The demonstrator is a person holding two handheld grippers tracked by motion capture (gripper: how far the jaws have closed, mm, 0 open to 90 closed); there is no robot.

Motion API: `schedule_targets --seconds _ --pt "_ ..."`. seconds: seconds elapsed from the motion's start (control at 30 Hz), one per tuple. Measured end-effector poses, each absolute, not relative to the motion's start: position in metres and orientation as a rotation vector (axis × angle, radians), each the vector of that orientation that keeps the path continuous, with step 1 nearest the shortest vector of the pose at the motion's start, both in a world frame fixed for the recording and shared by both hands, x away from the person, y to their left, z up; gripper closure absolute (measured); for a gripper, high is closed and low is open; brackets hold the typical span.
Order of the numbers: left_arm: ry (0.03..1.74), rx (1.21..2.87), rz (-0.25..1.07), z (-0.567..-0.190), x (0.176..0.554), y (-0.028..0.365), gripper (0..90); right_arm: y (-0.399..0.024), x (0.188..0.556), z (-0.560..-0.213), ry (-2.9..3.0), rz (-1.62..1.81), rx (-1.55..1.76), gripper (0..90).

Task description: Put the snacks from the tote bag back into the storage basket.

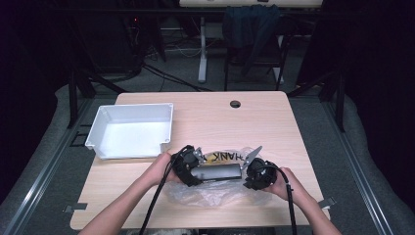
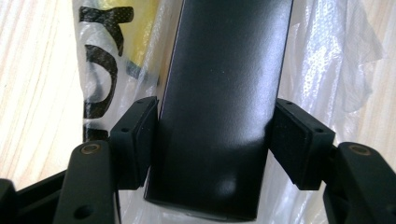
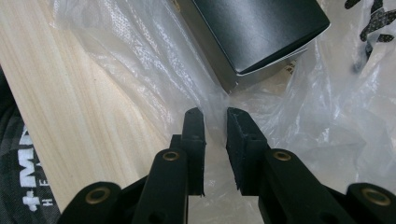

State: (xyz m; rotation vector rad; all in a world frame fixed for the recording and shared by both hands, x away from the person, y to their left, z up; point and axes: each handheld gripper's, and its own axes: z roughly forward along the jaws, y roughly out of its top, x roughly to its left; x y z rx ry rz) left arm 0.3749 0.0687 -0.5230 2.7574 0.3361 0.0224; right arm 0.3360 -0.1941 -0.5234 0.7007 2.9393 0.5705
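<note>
High view overhead, facing forward-down; both gripper views close, sharing black box on table.

We count one long matte black rectangular box, one crumpled clear plastic bag with black and yellow print, one empty white plastic tray, one light wooden tabletop, two handheld grippers.

free: far tabletop | blocked: white bin at left
</note>
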Motion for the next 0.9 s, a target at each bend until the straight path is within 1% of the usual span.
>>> schedule_targets --seconds 0.33,0.5,0.9 --pt "0.265 2.796 0.067 -0.520 0.371 0.067 42.9 -0.195 0.335 -0.524 2.933 0.575 0.704 76.5" --pt "0.261 2.777 0.077 -0.514 0.370 0.069 43.2 -0.194 0.336 -0.525 2.932 0.568 0.708 76.2" --pt "0.252 2.698 0.102 -0.479 0.368 0.075 43.2 -0.194 0.337 -0.524 2.931 0.573 0.713 74.9"
